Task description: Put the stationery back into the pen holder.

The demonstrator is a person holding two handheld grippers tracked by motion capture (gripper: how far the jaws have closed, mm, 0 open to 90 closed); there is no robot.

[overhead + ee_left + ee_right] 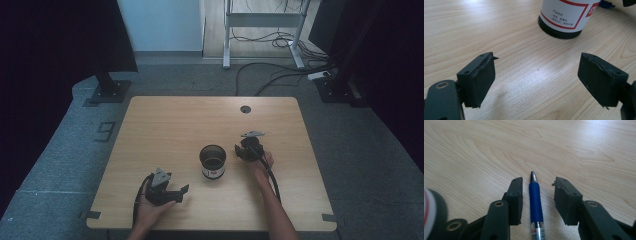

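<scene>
My right hand-held gripper (537, 186) straddles the blue-grip ballpoint pen (535, 200) lying on the light wooden bench (574, 150), jaws narrow, not yet pressing. Left hand-held gripper (536, 75) wide, facing the black cup (564, 17); its white, red-bordered label carries unreadable small print.

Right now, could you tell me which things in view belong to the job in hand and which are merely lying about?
In the job:
- blue pen, lying between the right gripper's open jaws
- open black cup, beside it

Lying about:
- left gripper, open over bare table
- floor cables
</scene>
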